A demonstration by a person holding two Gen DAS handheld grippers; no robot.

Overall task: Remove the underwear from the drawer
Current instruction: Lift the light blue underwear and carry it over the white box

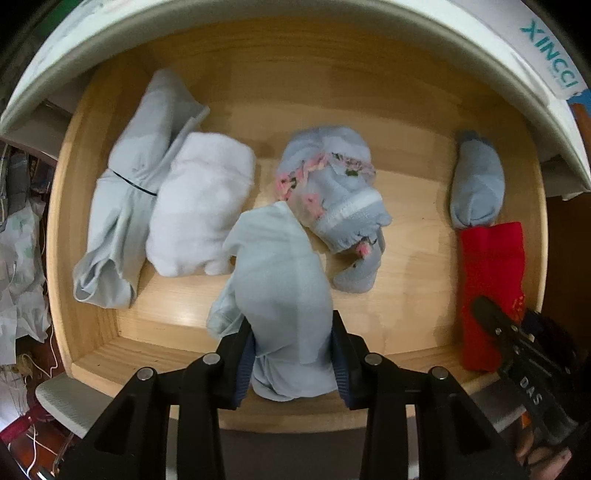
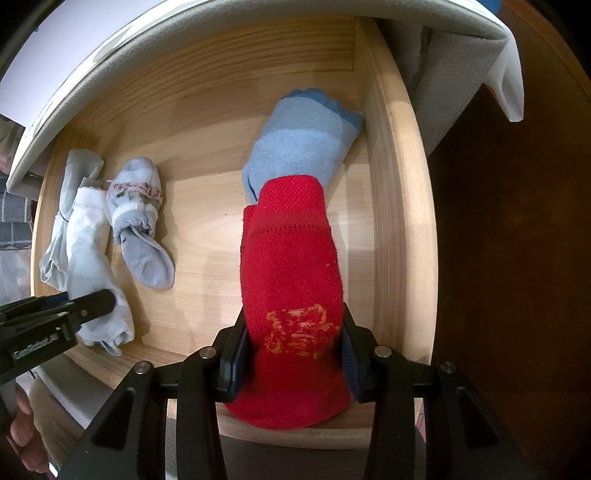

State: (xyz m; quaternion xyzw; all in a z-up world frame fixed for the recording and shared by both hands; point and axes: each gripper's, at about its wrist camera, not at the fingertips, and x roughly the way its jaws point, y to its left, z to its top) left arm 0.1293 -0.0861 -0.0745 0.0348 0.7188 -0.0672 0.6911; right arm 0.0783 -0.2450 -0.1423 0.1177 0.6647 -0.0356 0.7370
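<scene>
both grippers are loaded over the wooden drawer (image 1: 92, 354): the left gripper (image 1: 293, 354) pinches a pale blue rolled garment (image 1: 280, 280) between its pads, and the right gripper (image 2: 293, 356) is clamped on a red knitted piece (image 2: 291, 280), both pointing down. neither piece looks clear of the drawer yet, so the lift-out is underway, not finished. left behind on the floor are a long pale blue roll (image 1: 125, 206), a white bundle (image 1: 199, 206), a floral-trimmed bundle (image 1: 332, 192) and a blue sock roll (image 1: 476, 181).

Dark brown floor (image 2: 517, 258), white cabinet edge (image 1: 332, 22) above.
</scene>
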